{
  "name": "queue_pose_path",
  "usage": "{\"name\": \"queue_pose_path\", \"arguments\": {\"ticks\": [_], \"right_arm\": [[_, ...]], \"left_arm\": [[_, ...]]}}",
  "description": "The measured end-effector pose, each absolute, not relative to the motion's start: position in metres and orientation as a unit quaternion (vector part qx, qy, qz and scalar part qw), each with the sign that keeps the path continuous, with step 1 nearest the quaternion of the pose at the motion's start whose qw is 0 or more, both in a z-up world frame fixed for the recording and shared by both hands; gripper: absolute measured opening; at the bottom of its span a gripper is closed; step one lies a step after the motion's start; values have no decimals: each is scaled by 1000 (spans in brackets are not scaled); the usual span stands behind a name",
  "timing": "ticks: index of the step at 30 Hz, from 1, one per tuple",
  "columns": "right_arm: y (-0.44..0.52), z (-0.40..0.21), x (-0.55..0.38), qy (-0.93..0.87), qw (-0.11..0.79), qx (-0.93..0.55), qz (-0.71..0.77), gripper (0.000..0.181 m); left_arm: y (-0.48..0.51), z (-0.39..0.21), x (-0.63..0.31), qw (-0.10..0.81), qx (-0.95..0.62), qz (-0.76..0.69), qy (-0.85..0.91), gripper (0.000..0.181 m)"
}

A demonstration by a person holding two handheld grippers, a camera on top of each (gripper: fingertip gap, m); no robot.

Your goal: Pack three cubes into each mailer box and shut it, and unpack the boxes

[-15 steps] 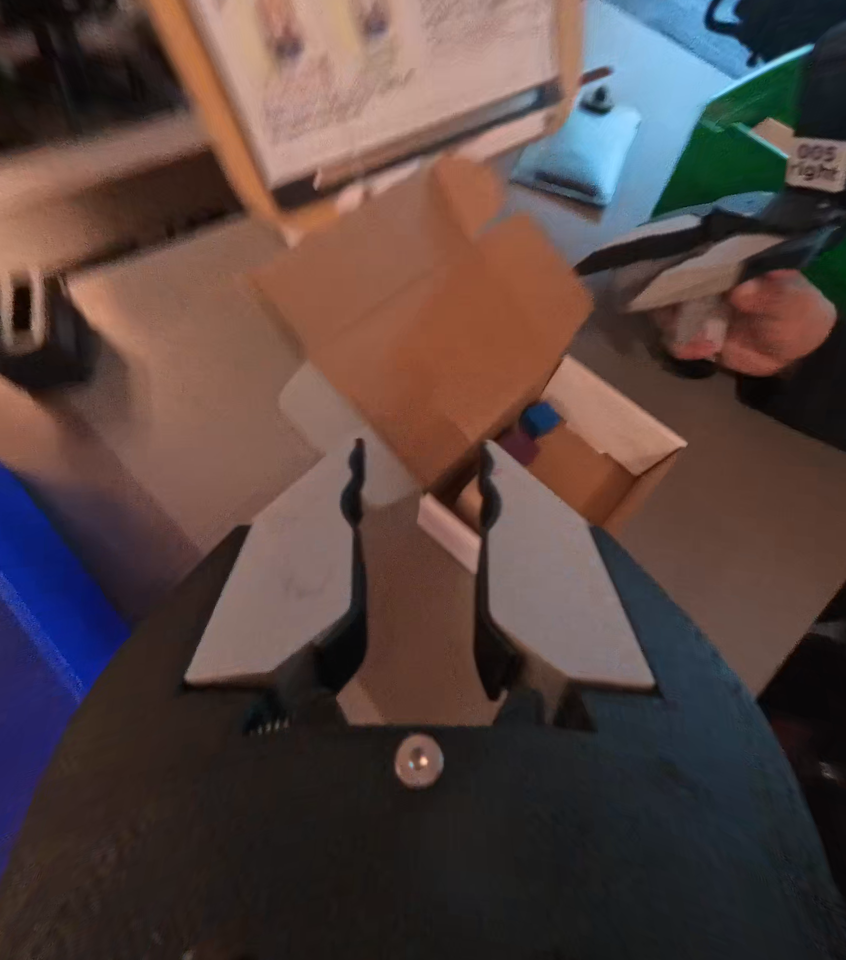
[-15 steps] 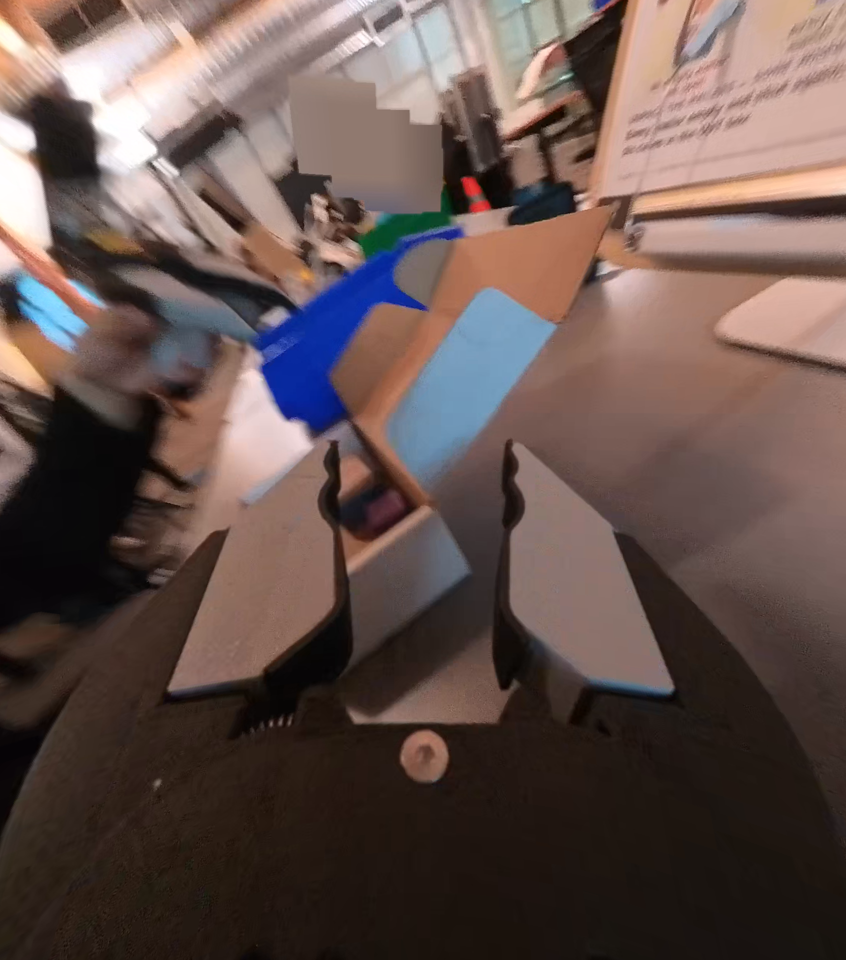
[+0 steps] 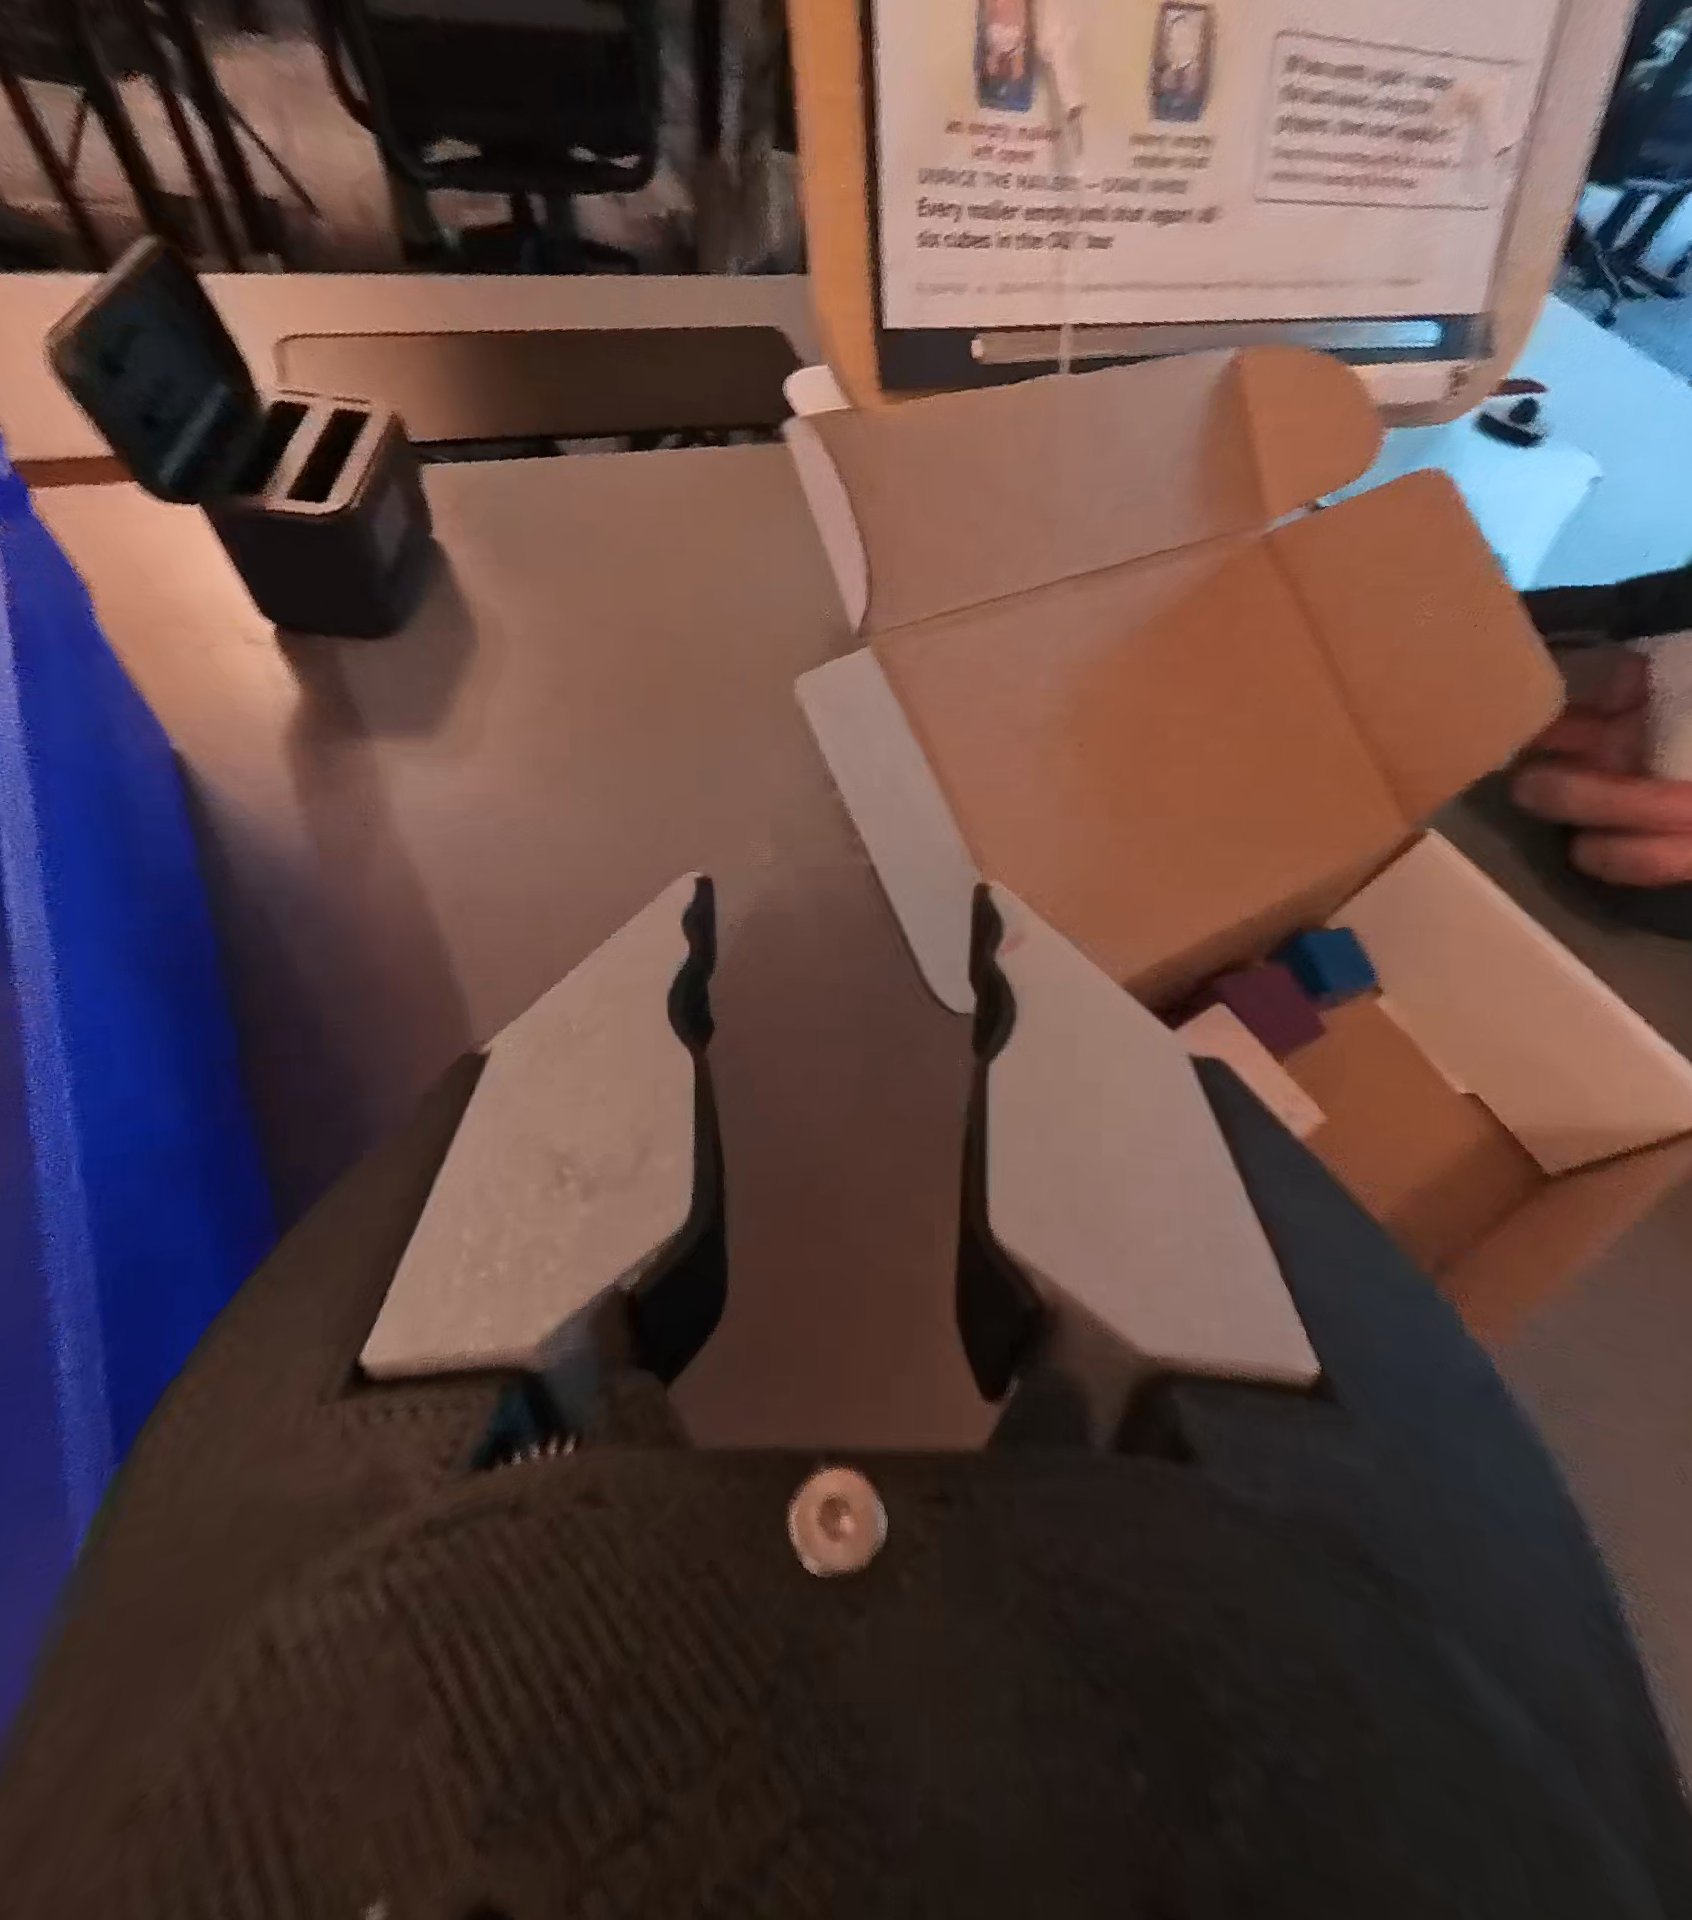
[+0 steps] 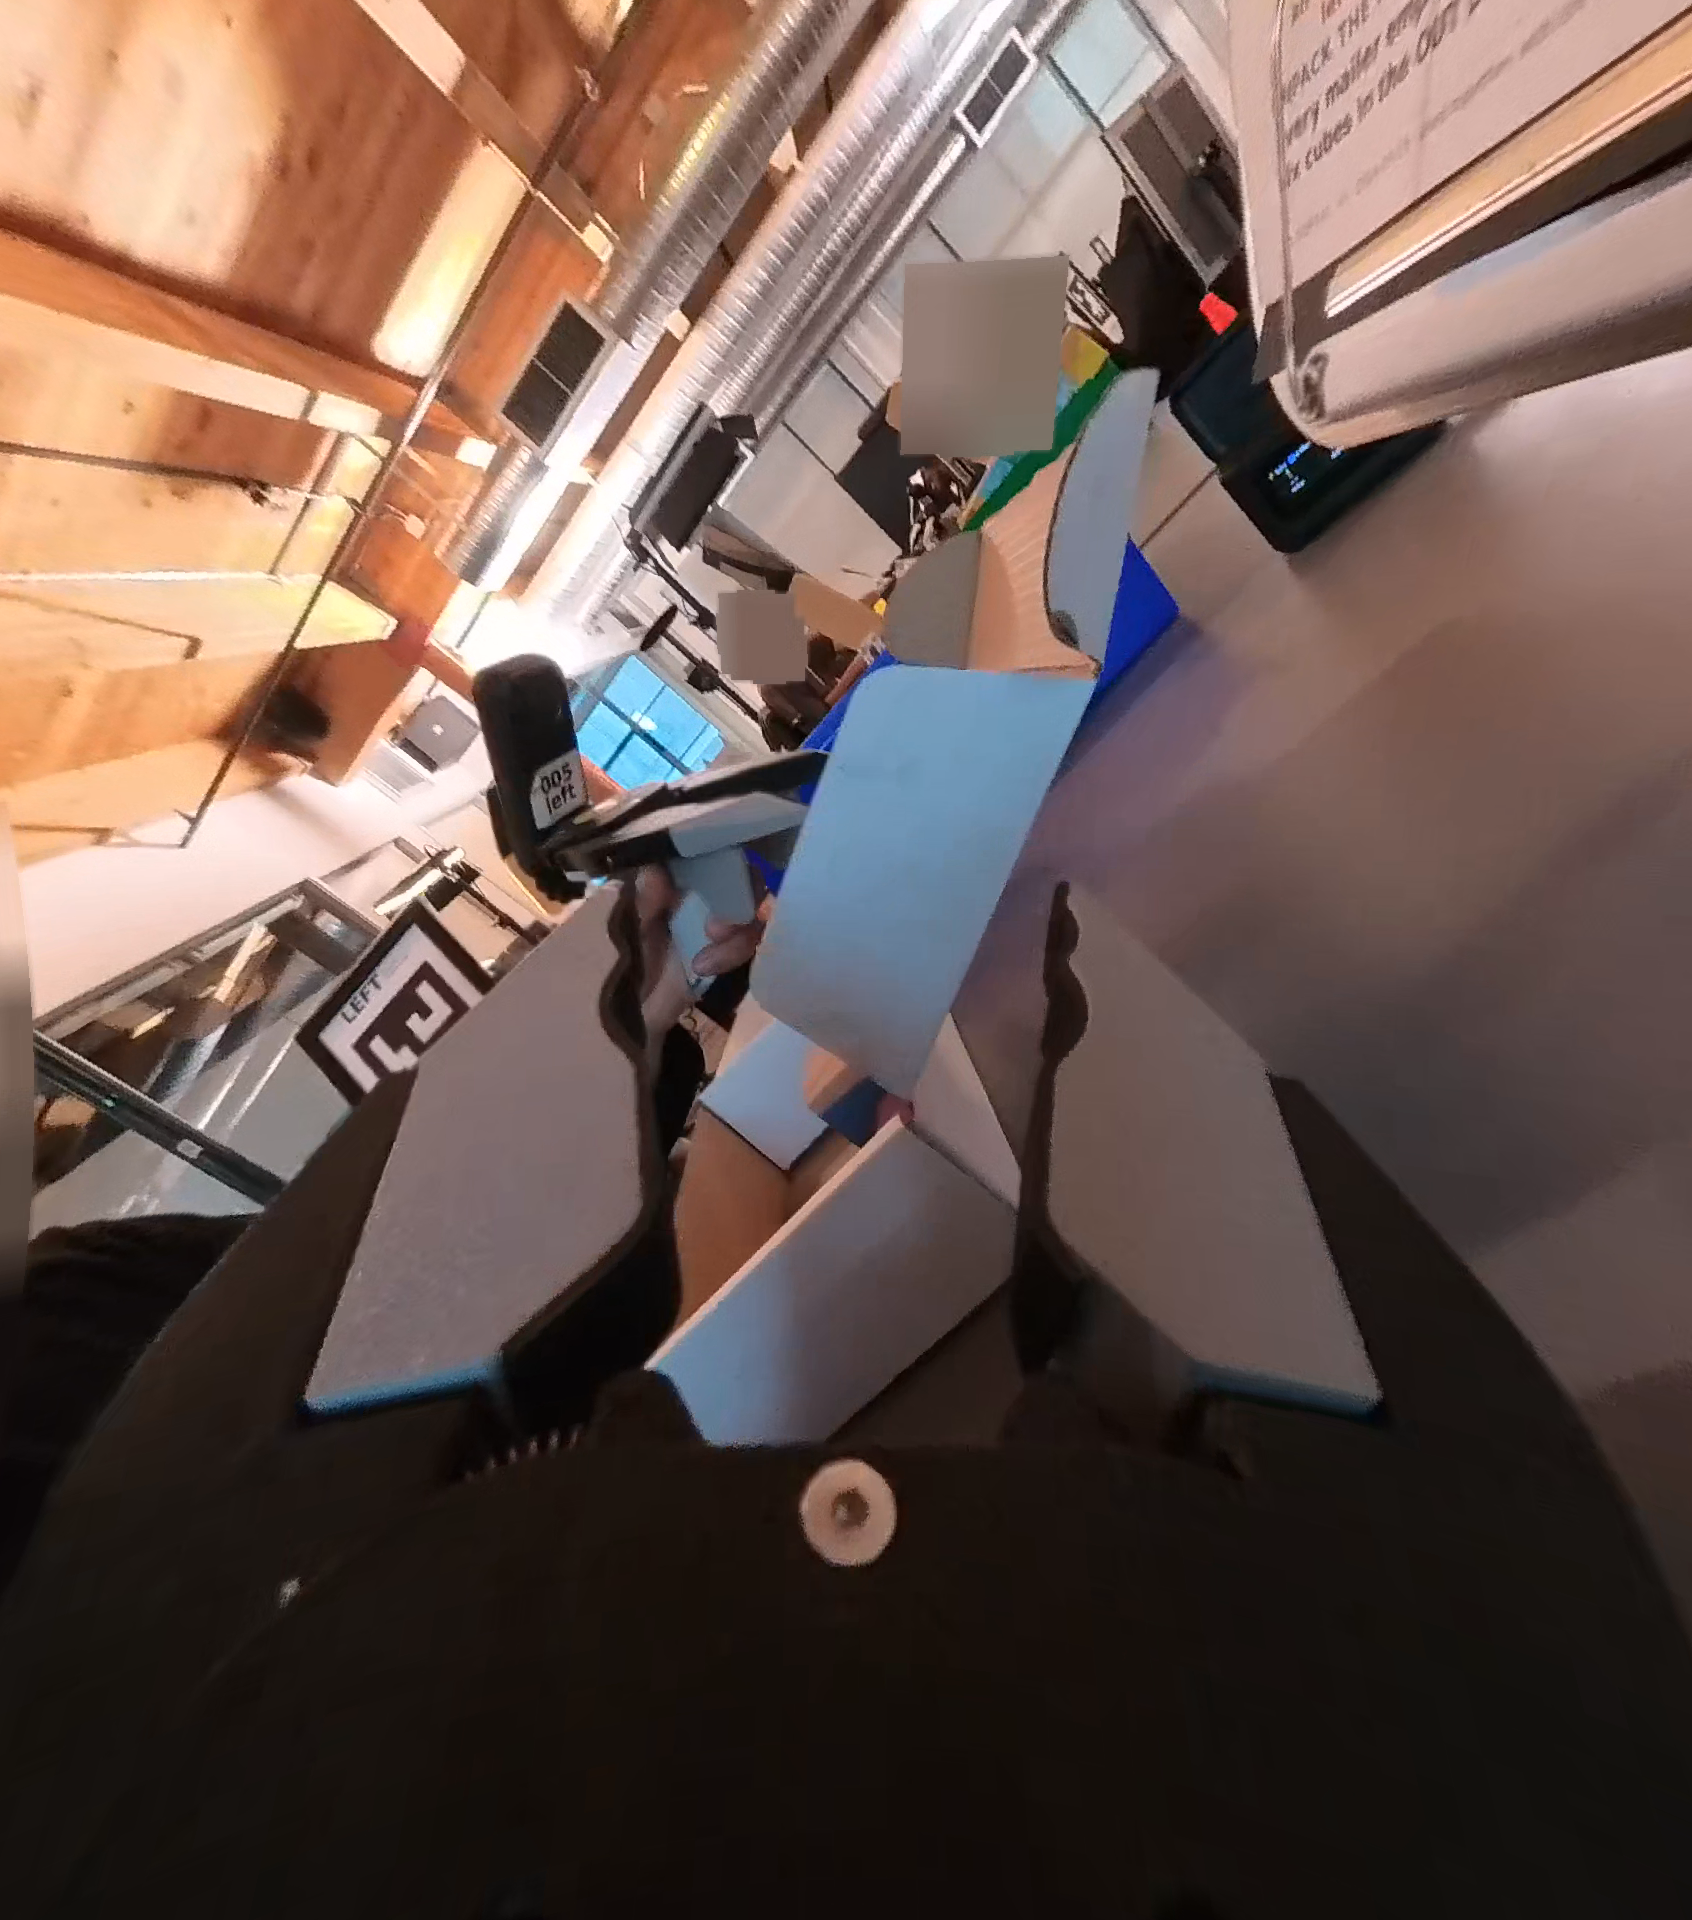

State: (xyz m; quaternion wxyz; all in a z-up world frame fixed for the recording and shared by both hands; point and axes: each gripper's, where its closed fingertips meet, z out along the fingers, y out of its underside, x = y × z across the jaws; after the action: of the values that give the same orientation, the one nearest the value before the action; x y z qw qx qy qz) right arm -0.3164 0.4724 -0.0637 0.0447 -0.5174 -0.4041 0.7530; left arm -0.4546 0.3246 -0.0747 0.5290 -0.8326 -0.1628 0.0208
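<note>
Left gripper (image 3: 842,961): jaws wide, empty, over bare table beside the mailer box (image 3: 1507,1049). Right gripper (image 4: 842,961): jaws wide, straddling the box's near wall, nothing pinched. Lid (image 3: 1195,727) stands half-raised; blue cube (image 3: 1330,961) and purple cube (image 3: 1268,1013) lie inside. Judgement: fold the lid down evenly, tuck flaps last. Lid hides any third cube.
</note>
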Motion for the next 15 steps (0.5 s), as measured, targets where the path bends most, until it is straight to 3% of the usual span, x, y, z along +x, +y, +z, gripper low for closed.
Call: {"name": "queue_pose_path", "arguments": {"ticks": [4, 6, 9, 12, 15], "right_arm": [[462, -68, -323, -409, 25, -519, 750, 70], [456, -70, -324, -414, 5, -514, 752, 66], [453, -71, -322, -416, -5, -511, 753, 67], [462, -70, -320, -407, 8, -516, 754, 67], [468, -69, -320, -400, 18, -517, 757, 69]], "left_arm": [[334, -68, -448, 556, -816, -25, -154, 37], [343, -61, -428, 568, -810, -84, -118, 17], [350, -54, -409, 565, -804, -153, -99, 28], [343, -55, -435, 559, -808, -103, -158, 34], [337, -62, -446, 543, -805, -107, -215, 59]]}}
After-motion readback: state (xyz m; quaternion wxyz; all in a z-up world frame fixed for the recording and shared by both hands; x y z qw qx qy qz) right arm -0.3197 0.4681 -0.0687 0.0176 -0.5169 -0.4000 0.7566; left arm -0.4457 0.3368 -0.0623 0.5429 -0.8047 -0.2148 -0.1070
